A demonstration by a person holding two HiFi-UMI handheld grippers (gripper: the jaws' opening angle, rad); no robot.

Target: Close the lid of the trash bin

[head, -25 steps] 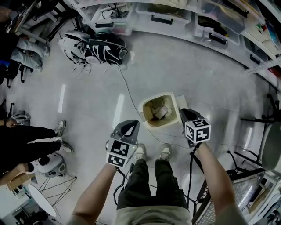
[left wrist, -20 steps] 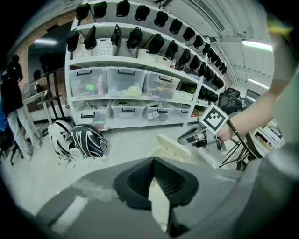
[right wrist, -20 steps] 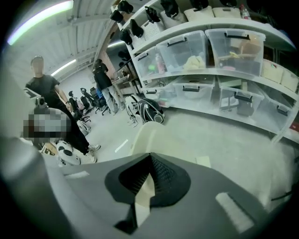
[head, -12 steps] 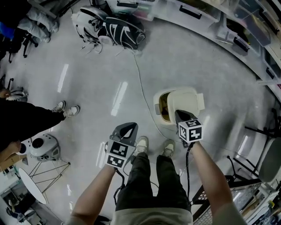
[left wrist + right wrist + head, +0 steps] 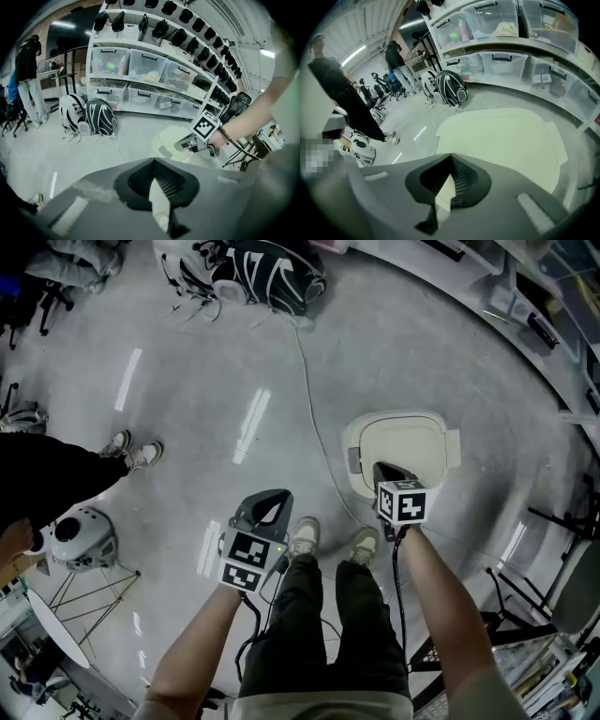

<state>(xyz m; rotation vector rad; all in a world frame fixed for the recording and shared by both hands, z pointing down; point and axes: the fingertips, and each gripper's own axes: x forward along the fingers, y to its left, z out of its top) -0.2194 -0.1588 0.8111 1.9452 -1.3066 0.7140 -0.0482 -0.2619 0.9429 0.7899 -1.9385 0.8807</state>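
Observation:
The trash bin (image 5: 401, 454) stands on the floor just ahead of my feet, its cream lid (image 5: 501, 140) lying flat over the opening. My right gripper (image 5: 384, 471) is shut with nothing in it, and its tip rests over the near edge of the lid; whether it touches is hidden. The right gripper view (image 5: 451, 157) looks straight across the lid. My left gripper (image 5: 269, 510) hangs shut and empty over bare floor to the left of the bin. In the left gripper view (image 5: 153, 161) the bin (image 5: 169, 140) and the right gripper (image 5: 186, 144) appear ahead.
A cable (image 5: 314, 413) runs across the floor from a black-and-white backpack (image 5: 267, 273) past the bin's left side. A bystander's shoes (image 5: 131, 448) and a white round device (image 5: 80, 535) are at left. Shelves with plastic boxes (image 5: 150, 70) line the back; a chair (image 5: 574, 582) stands right.
The bin's lid, open a second ago with rubbish showing inside, has come down flat. My right gripper moved from beside the bin onto the lid's near edge. The left gripper barely moved.

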